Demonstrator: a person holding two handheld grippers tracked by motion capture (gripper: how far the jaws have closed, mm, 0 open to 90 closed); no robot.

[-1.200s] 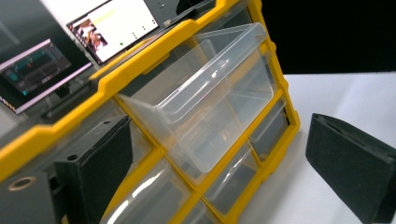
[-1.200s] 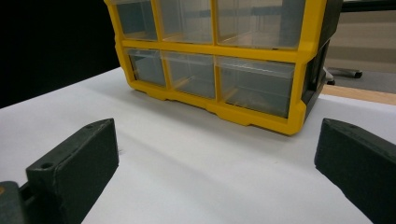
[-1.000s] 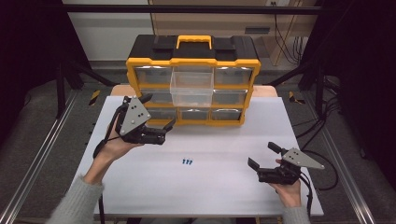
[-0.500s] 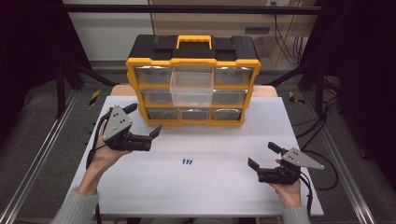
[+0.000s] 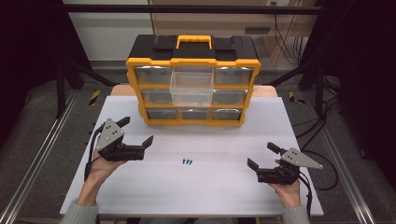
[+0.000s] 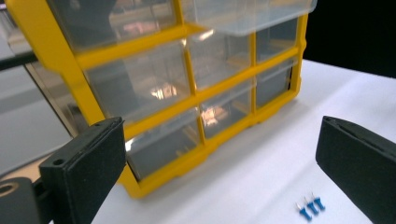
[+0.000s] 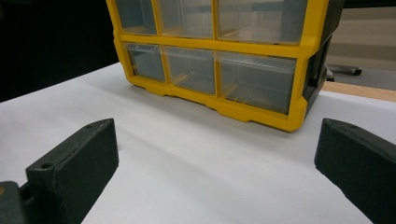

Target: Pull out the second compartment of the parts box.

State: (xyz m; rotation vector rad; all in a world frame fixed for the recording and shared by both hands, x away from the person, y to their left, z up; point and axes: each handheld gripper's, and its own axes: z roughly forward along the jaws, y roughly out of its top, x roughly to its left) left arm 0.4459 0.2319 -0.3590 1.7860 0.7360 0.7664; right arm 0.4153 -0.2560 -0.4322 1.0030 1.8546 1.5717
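A yellow and black drawer organizer (image 5: pixel 193 79) stands at the back of the white table (image 5: pixel 205 186). Its middle clear drawer (image 5: pixel 191 85) is pulled out toward me, also seen as the drawer (image 6: pixel 247 14) at the top of the left gripper view. Three small blue pieces (image 5: pixel 187 162) lie together on the table in front of it, and show as blue pieces (image 6: pixel 310 206) low between the left jaws. My left gripper (image 5: pixel 137 132) is open, left of the pieces and apart from them. My right gripper (image 5: pixel 264 156) is open near the front right, empty.
The organizer (image 7: pixel 219 51) fills the back of the right gripper view, with bare table before it. Black frame bars and cables (image 5: pixel 322 121) flank the table. A wooden board edge (image 5: pixel 266 91) shows behind the organizer.
My left gripper has drawn back from the organizer's front, down and to the left, toward the table's left side. The right gripper has stayed still.
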